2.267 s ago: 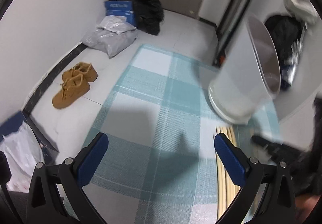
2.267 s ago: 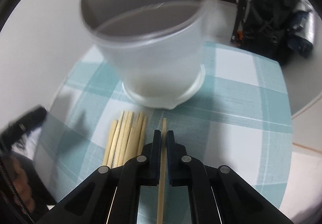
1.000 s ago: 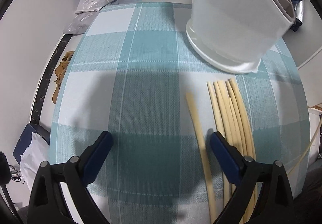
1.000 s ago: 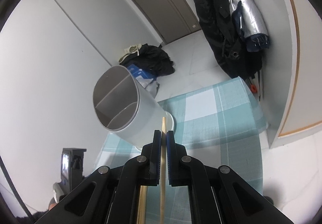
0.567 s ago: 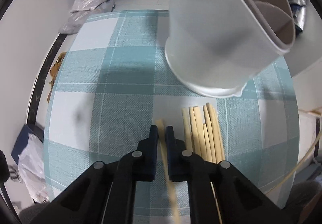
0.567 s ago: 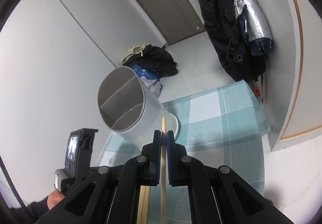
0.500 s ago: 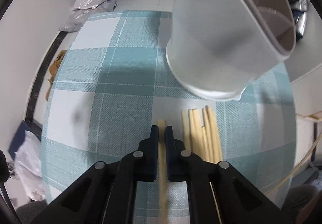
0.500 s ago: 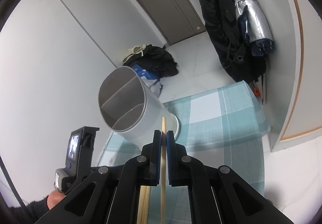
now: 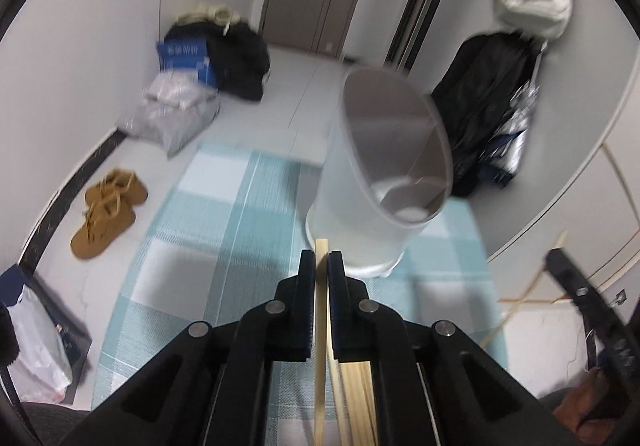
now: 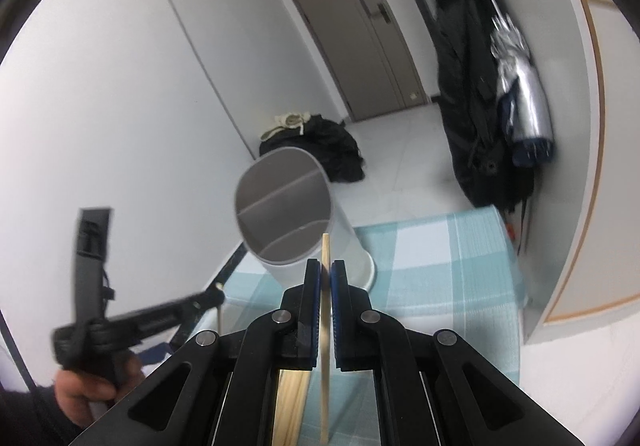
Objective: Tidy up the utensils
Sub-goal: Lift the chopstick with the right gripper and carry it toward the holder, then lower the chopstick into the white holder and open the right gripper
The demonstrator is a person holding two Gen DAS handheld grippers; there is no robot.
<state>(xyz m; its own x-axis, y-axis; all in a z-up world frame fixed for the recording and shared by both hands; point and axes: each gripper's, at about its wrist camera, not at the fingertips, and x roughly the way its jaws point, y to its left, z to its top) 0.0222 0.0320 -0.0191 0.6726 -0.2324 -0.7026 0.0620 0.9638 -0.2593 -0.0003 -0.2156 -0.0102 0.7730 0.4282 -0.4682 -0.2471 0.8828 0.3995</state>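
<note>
Now both grippers, left gripper [image 9: 318,266] and right gripper [image 10: 326,274], pinch one pale wooden chopstick [image 9: 320,326] each; tip them upright over the translucent white divided holder [image 9: 380,185] near the checked tablecloth's [image 9: 208,266] far edge.

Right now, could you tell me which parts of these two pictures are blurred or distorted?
Left wrist view: motion blur smears the holder and the shoes; the left tongs and their chopstick stay sharp. Right wrist view: the other gripper at the lower left is smeared; the right tongs are crisp. Both views show fisheye bending and dark corners.

Home entryway — shoes [image 9: 106,211] (coats [image 10: 468,85] hung)
</note>
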